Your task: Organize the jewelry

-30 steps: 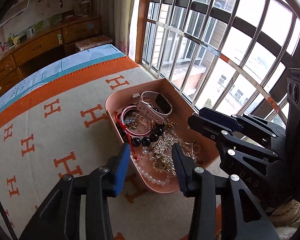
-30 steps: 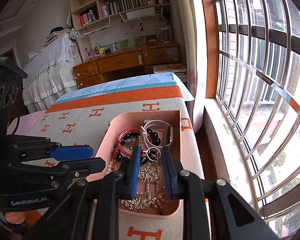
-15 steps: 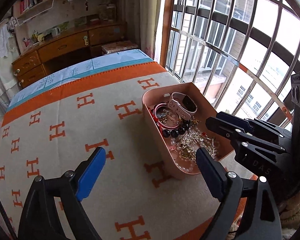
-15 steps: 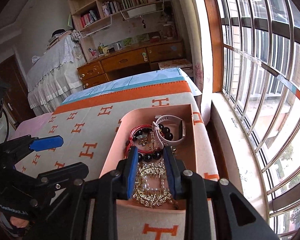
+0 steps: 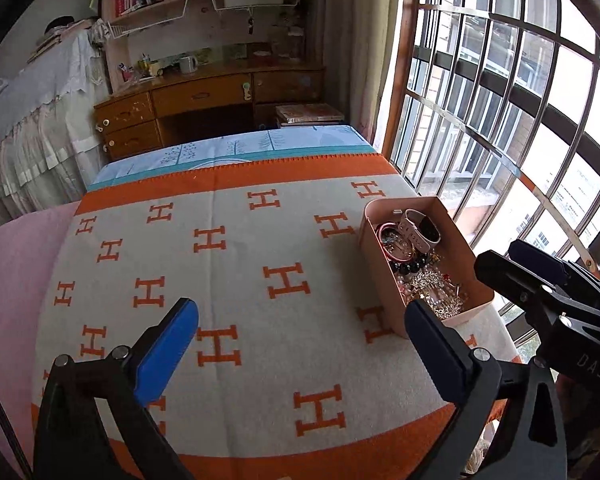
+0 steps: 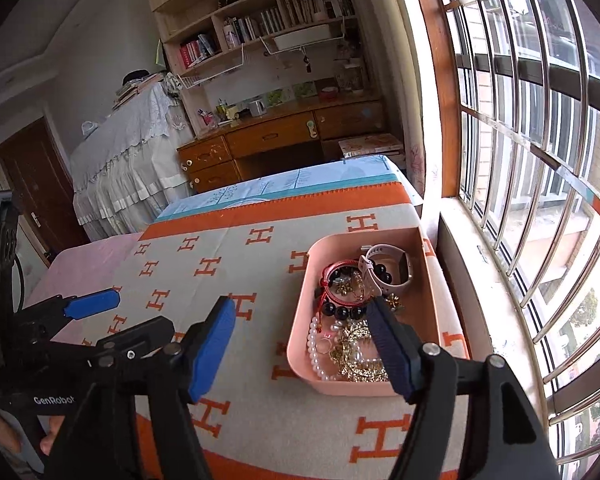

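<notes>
Jewelry fills the tray; both tongs angle downward, opening, empty.

The right tongs are opening, empty, above the pink tray of jewelry.

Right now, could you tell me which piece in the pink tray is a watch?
The pale pink smartwatch, at the tray's far end; the rest are beads, pearls and gold pieces.
</notes>
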Demonstrator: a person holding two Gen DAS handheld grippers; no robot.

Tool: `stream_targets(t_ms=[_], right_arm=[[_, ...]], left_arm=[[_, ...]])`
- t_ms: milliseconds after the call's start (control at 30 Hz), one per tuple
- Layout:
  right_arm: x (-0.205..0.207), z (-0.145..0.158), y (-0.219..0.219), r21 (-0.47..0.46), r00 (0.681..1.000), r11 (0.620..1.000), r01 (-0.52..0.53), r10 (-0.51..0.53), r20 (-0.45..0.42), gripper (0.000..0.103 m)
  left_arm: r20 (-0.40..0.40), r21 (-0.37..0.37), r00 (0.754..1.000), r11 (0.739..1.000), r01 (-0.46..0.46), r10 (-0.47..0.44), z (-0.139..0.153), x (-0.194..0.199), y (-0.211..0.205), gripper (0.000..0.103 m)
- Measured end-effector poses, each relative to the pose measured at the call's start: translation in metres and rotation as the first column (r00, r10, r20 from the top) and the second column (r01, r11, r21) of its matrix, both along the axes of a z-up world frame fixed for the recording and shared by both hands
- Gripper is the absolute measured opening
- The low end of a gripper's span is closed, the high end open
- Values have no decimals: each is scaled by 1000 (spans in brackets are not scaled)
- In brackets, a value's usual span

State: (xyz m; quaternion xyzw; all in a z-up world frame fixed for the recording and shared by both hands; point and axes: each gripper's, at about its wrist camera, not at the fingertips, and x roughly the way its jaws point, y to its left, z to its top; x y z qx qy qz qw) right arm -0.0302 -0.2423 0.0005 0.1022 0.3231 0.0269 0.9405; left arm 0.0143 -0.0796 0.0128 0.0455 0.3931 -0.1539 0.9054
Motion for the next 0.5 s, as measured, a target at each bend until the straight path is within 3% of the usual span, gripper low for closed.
stream_targets(t_ms=[200,500], right_arm=[[-15,29,19,28,1000,999,-25,25,3,76],[-26,33,43,-52,999,999,-18,19,27,77]], left_arm=[[70,10,993,995,-100,99,31,-21,19,102],[45,-12,979,980,-196,197,37,-35,42,102]])
